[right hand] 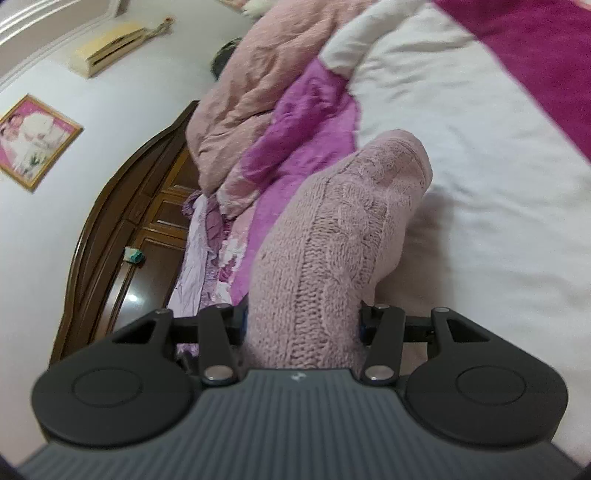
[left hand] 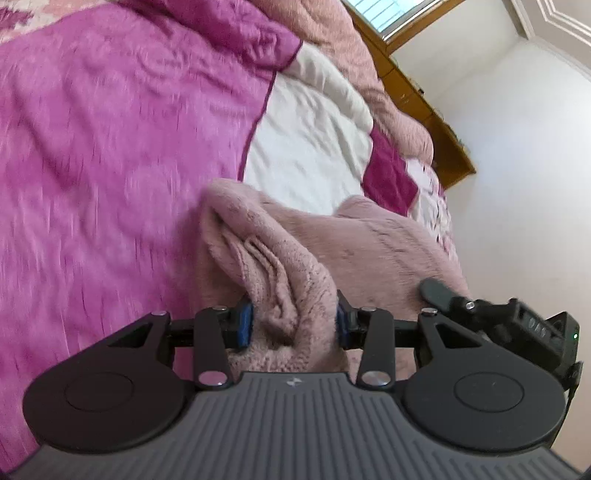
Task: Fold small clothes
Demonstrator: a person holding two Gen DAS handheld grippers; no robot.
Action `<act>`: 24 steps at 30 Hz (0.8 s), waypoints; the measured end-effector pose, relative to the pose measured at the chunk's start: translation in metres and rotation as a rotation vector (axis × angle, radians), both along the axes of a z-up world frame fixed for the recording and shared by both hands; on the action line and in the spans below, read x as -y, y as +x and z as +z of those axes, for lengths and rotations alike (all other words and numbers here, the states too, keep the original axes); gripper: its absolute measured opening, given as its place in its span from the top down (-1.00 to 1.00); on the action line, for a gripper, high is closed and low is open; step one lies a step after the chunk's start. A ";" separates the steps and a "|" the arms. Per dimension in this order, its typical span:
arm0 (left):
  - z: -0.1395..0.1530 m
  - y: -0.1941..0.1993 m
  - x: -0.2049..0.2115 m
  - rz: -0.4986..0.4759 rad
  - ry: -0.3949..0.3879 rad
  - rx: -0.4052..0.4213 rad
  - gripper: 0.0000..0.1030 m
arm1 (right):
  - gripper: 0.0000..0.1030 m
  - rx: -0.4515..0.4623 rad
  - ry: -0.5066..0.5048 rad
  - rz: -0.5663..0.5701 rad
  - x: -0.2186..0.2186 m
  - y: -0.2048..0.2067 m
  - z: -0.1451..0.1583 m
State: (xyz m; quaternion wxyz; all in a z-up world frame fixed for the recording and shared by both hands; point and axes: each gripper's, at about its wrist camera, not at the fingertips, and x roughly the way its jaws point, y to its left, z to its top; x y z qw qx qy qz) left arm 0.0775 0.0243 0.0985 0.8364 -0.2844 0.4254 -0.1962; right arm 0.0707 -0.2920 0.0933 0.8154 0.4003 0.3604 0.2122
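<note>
A pale pink knitted garment (left hand: 280,266) is bunched between the blue pads of my left gripper (left hand: 293,325), which is shut on a thick fold of it. The cloth stretches away to the right, where the other gripper's black finger (left hand: 437,295) shows beside it. In the right wrist view the same pink cable-knit garment (right hand: 332,236) runs forward from my right gripper (right hand: 303,321), shut on its bundled end. The garment's far part hangs lifted over the bed, and its lower edge is hidden behind both grippers.
A magenta and white quilt (left hand: 110,147) covers the bed below. A crumpled pink duvet (right hand: 255,77) lies along the dark wooden headboard (right hand: 122,221). A framed picture (right hand: 33,142) and a wall unit (right hand: 110,48) hang on the white wall. A window (left hand: 384,14) sits above a wooden board.
</note>
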 end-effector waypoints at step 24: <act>-0.007 -0.029 0.039 -0.001 0.277 0.010 0.07 | -0.21 -0.094 -0.343 -0.091 0.044 -0.059 -0.030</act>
